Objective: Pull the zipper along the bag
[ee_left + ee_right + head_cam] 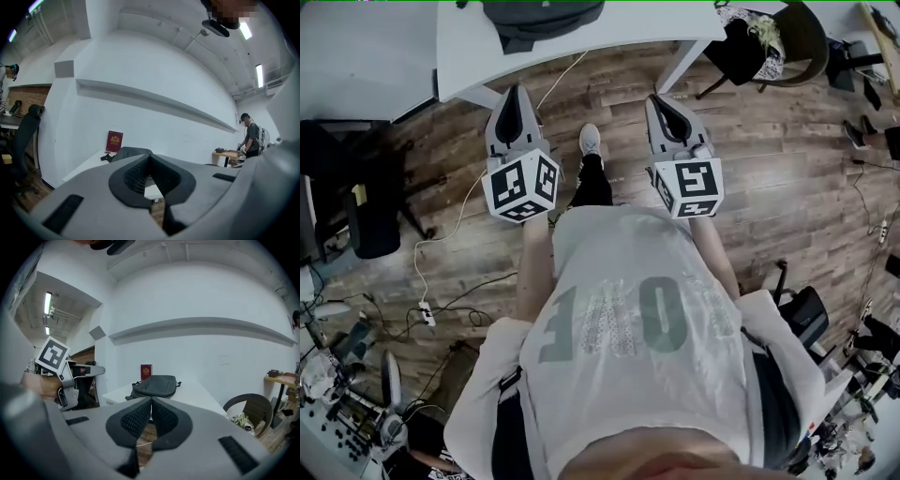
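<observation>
Left gripper (516, 92), closed, hangs over wood floor (769, 169) near white table (647, 23).

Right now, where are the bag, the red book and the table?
bag (156, 385), right gripper view, middle of its dark top side.
red book (146, 371), right gripper view, its front cover.
table (196, 391), right gripper view, bare white top right of the bag.

The left claw (515, 92) is held out ahead of the body, roughly level, its jaws closed together with nothing between them. The right claw (660, 99) is alongside and apart from it, jaws likewise closed and empty. The left forearm (534, 272) and right forearm (713, 255) both reach forward.
</observation>
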### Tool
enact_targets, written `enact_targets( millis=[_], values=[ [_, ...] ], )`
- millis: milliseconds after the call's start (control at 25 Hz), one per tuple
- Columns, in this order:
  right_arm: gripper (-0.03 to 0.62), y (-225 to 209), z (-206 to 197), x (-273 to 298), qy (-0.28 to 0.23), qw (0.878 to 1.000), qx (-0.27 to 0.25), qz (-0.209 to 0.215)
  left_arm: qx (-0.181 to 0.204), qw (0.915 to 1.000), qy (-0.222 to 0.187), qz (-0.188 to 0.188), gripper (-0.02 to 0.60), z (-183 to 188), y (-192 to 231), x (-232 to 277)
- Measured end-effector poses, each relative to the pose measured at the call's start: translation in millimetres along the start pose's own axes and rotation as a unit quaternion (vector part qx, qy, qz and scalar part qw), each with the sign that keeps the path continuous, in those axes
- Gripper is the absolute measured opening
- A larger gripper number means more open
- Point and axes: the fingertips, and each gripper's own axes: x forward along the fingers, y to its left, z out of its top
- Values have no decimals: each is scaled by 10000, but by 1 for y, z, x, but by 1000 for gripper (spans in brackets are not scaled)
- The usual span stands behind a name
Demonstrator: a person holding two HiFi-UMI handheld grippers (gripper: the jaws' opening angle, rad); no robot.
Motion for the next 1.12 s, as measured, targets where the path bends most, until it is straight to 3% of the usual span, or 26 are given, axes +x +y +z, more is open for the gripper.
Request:
enact_targets(
  millis=[320, 480, 720, 1120],
  values=[
    [28, -18, 52, 104, -165, 9997, -31, -174, -22, 9999, 36, -153, 25, 22, 40, 94],
    [28, -23, 67, 163, -70, 9994, -277, -206, 127, 9997, 61, -197, 25, 24, 69, 139],
    [28, -36, 90, 224, -197, 9989, -199, -384, 250, 9996, -45, -135, 25, 36, 107, 199],
    [28, -65, 112, 268, -315, 9989, -3, -344, 208, 9997, -44, -92, 25, 40, 86, 239]
  ],
)
